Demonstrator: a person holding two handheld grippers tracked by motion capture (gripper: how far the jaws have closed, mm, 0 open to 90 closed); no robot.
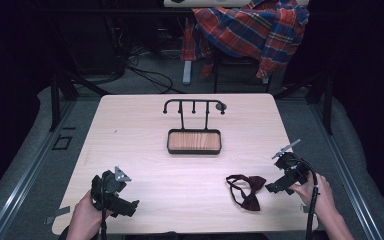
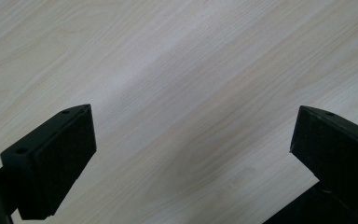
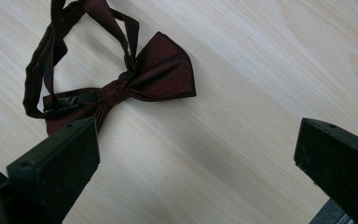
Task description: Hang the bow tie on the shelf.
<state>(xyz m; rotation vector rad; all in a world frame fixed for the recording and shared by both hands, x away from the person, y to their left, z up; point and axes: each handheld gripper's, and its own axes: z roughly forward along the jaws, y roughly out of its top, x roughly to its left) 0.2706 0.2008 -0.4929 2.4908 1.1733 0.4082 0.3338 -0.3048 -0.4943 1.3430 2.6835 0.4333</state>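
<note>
Lying flat on the pale wooden table (image 1: 145,165) at about five o'clock from its centre, the dark red bow tie (image 1: 247,189) has its strap looped out toward nine o'clock and its two wings bunched at a central knot. One right gripper (image 1: 275,187) sits just beside it at three o'clock, jaws spread wide with nothing between them; in the right gripper view the bow tie (image 3: 135,79) lies ahead at about eleven o'clock, its lower wing partly behind the left jaw. One left gripper (image 1: 125,206) waits well apart at the table's seven o'clock corner, jaws likewise spread and empty over bare wood.

At twelve o'clock of the table's centre stands one black wire hook rack (image 1: 194,106) rising from one small wood-bottomed tray (image 1: 194,149). Beyond the table, one plaid shirt (image 1: 255,27) hangs over a chair.

Judging the risks: the tie is thin and limp, so a jaw closing on a wing's edge alone could slide off or merely push the fabric across the smooth wood. Pinching the strap instead of the knot would likely leave the bow dangling and swinging, making any placement on a hook or in the tray awkward. A steep approach might press the pads onto the table and miss the cloth.
</note>
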